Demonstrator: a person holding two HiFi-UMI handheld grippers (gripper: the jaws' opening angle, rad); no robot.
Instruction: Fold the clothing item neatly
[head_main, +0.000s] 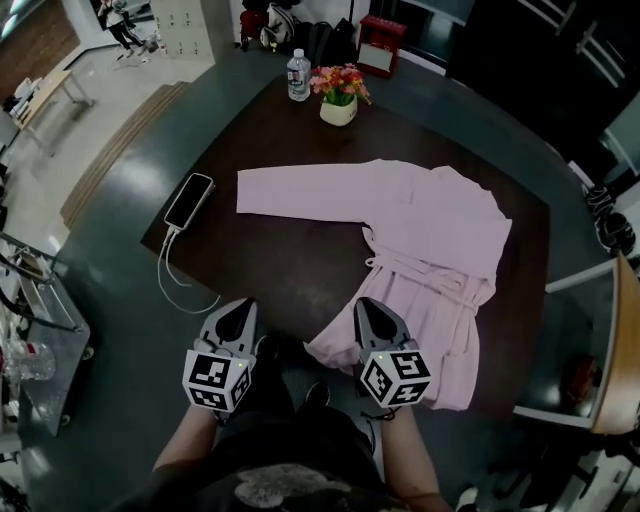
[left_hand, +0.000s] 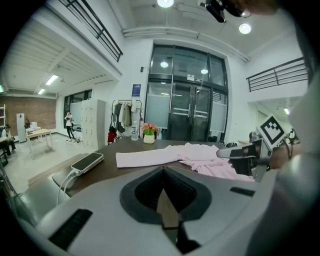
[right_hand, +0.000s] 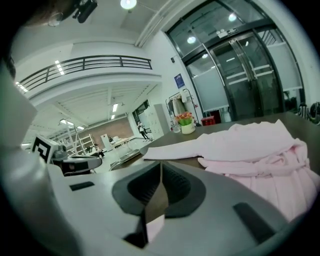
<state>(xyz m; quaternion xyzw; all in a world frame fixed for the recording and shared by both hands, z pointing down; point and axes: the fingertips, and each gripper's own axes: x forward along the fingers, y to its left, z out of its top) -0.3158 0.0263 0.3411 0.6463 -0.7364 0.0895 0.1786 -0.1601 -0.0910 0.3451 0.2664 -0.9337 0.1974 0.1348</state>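
Left gripper jaws are shut tight, nothing in them; right gripper is pinched shut too, and all that shows through the gap lower down is a bit of pink; both hover at the near edge of the table, right one just beside the hem of the pink robe; robe lies spread flat, one sleeve stretched out left, belt across the waist; a phone on a white cable sits left; bottle and flowers at the far edge; bottle label's too small to read; cubes only show square markers, no text.
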